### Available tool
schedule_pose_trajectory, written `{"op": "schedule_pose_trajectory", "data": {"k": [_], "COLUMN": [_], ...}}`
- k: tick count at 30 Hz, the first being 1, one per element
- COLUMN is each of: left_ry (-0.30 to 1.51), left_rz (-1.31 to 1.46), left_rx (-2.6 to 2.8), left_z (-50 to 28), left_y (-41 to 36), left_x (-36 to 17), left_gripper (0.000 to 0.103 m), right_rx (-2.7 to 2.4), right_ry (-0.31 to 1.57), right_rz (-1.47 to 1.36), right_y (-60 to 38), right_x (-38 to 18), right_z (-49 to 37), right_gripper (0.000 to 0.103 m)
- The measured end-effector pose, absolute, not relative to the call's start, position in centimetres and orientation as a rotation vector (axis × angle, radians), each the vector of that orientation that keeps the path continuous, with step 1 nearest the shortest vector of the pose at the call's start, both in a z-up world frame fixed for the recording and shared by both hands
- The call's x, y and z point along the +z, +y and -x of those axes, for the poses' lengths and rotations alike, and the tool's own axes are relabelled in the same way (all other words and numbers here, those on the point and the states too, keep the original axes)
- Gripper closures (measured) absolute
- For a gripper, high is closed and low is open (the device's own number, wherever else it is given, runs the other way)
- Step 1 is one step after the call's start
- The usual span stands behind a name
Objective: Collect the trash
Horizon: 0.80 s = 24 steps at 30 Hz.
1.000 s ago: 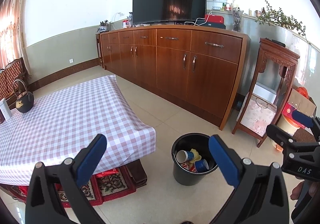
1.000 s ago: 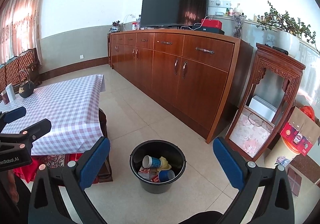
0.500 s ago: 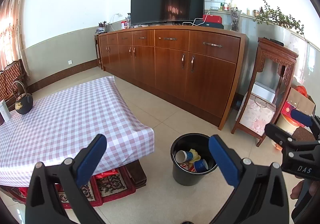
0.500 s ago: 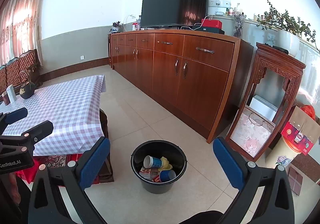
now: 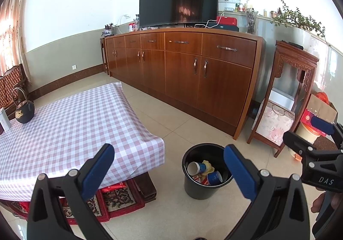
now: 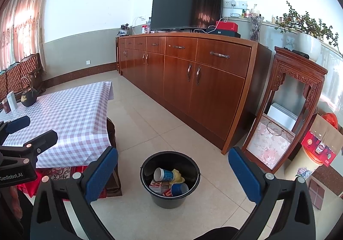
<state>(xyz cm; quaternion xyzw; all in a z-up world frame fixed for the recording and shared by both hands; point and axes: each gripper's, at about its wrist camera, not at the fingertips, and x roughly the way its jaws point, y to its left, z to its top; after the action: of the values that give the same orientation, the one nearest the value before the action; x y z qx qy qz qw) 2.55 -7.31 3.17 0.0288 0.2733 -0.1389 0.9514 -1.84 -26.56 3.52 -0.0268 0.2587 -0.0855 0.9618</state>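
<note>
A black bin (image 5: 188, 184) (image 6: 148, 177) stands on the tiled floor beside the low table. It holds paper cups (image 5: 196, 168) (image 6: 164, 174), a blue cup (image 5: 214, 177) (image 6: 179, 189), a yellow scrap and wrappers. My left gripper (image 5: 168, 167) is open and empty, held above the floor between table corner and bin. My right gripper (image 6: 172, 172) is open and empty, with the bin framed between its fingers. The right gripper also shows at the right edge of the left wrist view (image 5: 310, 132), and the left gripper at the left edge of the right wrist view (image 6: 27, 130).
The table with a checked cloth (image 5: 64, 124) (image 6: 68, 111) carries a black kettle (image 5: 24, 111) and a white box at its far end. A long wooden sideboard (image 5: 193, 68) with a TV stands behind. A carved stand (image 5: 285, 94) and boxes (image 6: 321, 143) are to the right.
Both views have shifted only slightly. The bin and its contents have not moved, and both grippers stay open.
</note>
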Motion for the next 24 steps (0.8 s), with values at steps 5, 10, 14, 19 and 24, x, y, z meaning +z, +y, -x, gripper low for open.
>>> {"op": "schedule_pose_trajectory", "data": {"k": [5, 10, 14, 19, 24], "left_ry": [0.553, 0.554, 0.551, 0.550, 0.554], "left_rz": [-0.060, -0.061, -0.062, -0.063, -0.061], "left_rx": [-0.284, -0.286, -0.289, -0.290, -0.291], "left_z": [-2.48, -2.53, -2.47, -2.40, -2.45], "left_y": [-7.36, -7.47, -7.49, -7.55, -7.48], "left_x": [3.20, 3.27, 3.31, 3.35, 3.27], "left_gripper": [0.001, 0.001, 0.001, 0.001, 0.001], "right_rx": [-0.174, -0.171, -0.170, -0.173, -0.173], "right_ry": [0.528, 0.529, 0.530, 0.527, 0.529], "right_rz": [0.052, 0.053, 0.054, 0.053, 0.054], "right_y": [-26.76, -26.81, -26.77, -26.74, -26.69], "right_x": [3.50, 3.46, 3.37, 3.37, 3.38], "right_z": [1.79, 1.75, 1.73, 1.73, 1.72], "right_gripper": [0.000, 0.000, 0.000, 0.000, 0.000]}}
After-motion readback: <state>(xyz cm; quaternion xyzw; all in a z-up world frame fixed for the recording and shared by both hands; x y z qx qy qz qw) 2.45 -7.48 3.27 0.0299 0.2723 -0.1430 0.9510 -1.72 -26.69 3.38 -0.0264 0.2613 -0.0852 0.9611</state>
